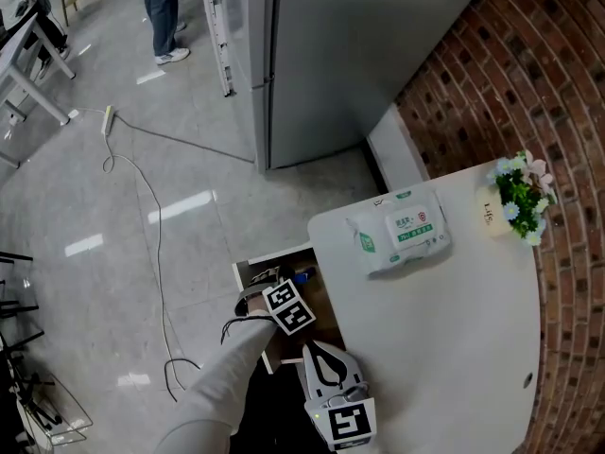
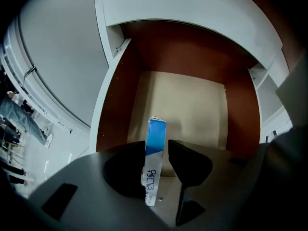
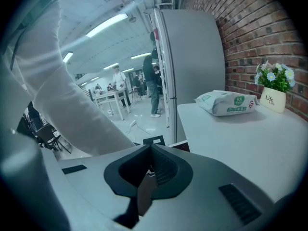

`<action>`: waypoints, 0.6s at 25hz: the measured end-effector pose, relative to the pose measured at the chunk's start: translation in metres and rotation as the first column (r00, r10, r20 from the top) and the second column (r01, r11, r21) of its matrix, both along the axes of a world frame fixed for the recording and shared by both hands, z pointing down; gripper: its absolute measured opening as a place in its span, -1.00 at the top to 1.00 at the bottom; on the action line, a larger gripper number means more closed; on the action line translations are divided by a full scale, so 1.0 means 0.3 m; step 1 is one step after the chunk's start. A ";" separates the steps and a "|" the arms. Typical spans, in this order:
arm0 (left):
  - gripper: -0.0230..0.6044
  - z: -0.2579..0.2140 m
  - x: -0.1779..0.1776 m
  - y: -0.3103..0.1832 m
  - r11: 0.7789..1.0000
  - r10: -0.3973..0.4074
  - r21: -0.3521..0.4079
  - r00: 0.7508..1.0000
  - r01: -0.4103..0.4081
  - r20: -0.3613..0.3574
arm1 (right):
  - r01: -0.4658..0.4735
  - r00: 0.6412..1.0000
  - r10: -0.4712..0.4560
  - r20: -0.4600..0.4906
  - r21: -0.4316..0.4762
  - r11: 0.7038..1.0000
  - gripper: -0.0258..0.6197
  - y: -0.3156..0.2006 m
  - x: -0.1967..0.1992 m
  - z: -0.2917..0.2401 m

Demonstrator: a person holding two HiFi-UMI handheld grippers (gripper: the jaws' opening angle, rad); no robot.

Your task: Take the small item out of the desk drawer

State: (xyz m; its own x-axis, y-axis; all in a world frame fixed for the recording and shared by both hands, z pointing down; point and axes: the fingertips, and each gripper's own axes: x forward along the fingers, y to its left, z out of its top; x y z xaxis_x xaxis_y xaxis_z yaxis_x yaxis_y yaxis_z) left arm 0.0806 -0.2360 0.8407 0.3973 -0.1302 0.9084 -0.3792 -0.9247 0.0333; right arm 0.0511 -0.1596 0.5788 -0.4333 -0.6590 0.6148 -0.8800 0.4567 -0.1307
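The desk drawer [image 1: 248, 282] stands pulled out under the white desk's [image 1: 454, 348] left edge. Its brown walls [image 2: 115, 105] and pale floor fill the left gripper view. A small, flat blue and white packet [image 2: 156, 134] stands on edge in the drawer, and its blue end [image 1: 302, 275] shows in the head view. My left gripper [image 2: 157, 146] reaches into the drawer [image 1: 276, 280] and its jaws are closed on the packet's sides. My right gripper [image 1: 319, 350] hovers by the desk's near left corner. Its jaws [image 3: 150, 159] are shut with nothing between them.
On the desk lie a pack of wet wipes [image 1: 402, 233] and a small pot of flowers [image 1: 520, 197] by the brick wall. A tall grey cabinet [image 1: 350, 55] stands behind the desk. A cable [image 1: 156, 235] trails over the floor at left, and a person's legs [image 1: 163, 17] show far back.
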 end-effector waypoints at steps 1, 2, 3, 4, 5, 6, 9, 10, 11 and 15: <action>0.42 0.004 -0.004 -0.005 1.000 -0.007 0.008 1.000 0.007 0.006 | 0.004 1.000 -0.004 -0.002 -0.001 1.000 0.84 0.004 -0.002 0.001; 0.49 0.006 -0.007 -0.010 1.000 -0.012 0.018 1.000 0.012 0.013 | 0.006 1.000 -0.006 -0.002 -0.003 1.000 0.84 0.006 -0.002 0.002; 0.59 0.007 -0.010 -0.016 1.000 -0.017 0.027 1.000 0.017 0.018 | 0.005 1.000 -0.005 0.000 -0.004 1.000 0.84 0.007 -0.001 0.002; 0.61 0.005 -0.012 -0.020 0.999 -0.021 0.034 1.000 0.021 0.020 | 0.002 1.000 -0.002 0.002 -0.003 1.000 0.84 0.006 0.000 0.002; 0.63 -0.001 -0.014 -0.022 0.999 -0.026 0.039 1.000 0.025 0.017 | -0.001 1.000 0.001 0.004 -0.002 1.000 0.84 0.005 0.002 0.000; 0.63 -0.012 -0.014 -0.022 0.999 -0.031 0.044 0.999 0.031 0.009 | -0.003 1.000 0.003 0.005 0.000 1.000 0.84 0.005 0.004 -0.002; 0.64 -0.063 -0.017 -0.018 0.997 -0.055 0.055 0.998 0.056 -0.025 | -0.005 1.000 0.005 0.003 0.011 1.000 0.84 0.005 0.006 -0.013; 0.64 -0.086 -0.020 -0.017 0.996 -0.068 0.059 0.997 0.070 -0.039 | -0.006 1.000 0.006 0.004 0.021 1.000 0.84 0.004 0.006 -0.017; 0.64 -0.114 -0.023 -0.018 0.994 -0.082 0.064 0.995 0.086 -0.053 | -0.009 1.000 0.009 0.006 0.031 0.999 0.84 0.004 0.006 -0.021; 0.64 -0.239 -0.035 -0.012 0.985 -0.147 0.070 0.982 0.156 -0.120 | -0.022 1.000 0.022 0.009 0.044 0.999 0.84 0.003 -0.004 -0.052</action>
State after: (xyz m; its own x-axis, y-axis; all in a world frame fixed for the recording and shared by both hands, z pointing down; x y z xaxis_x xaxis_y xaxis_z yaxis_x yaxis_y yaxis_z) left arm 0.0699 -0.2397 0.7689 0.4674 -0.2666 0.8429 -0.5133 -0.8581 0.0133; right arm 0.0499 -0.1587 0.5631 -0.4232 -0.6950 0.5813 -0.8890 0.4425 -0.1182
